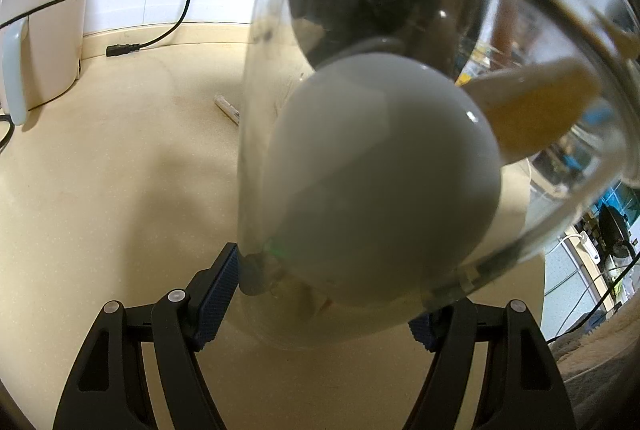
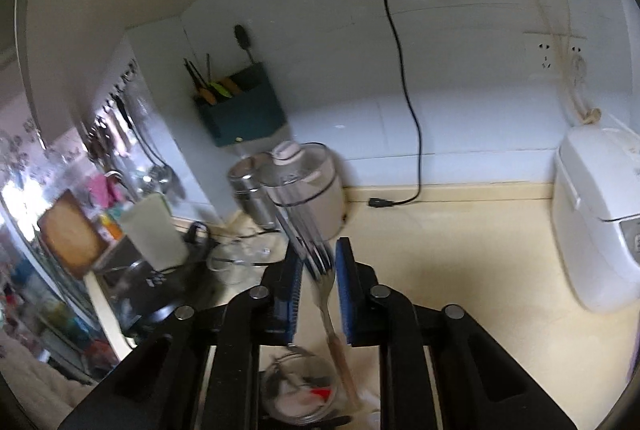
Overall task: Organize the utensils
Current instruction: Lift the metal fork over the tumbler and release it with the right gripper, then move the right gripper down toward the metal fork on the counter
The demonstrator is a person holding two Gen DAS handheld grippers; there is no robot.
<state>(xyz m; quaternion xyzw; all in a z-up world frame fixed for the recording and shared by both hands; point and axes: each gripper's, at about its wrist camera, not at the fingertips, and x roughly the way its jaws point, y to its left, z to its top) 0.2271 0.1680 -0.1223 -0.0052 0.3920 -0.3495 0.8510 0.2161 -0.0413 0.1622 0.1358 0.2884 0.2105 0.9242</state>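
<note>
Beige counter (image 2: 460,250) below; fork (image 2: 322,270) between right gripper (image 2: 318,270) jaws.

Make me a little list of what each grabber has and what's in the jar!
left gripper: shut on the glass jar, held tilted above the counter
in jar: white ladle, wooden spatula
right gripper: fork between the pads, prongs up; whether they squeeze it is unclear
near wall: white pot, black cord, rice cooker
</note>
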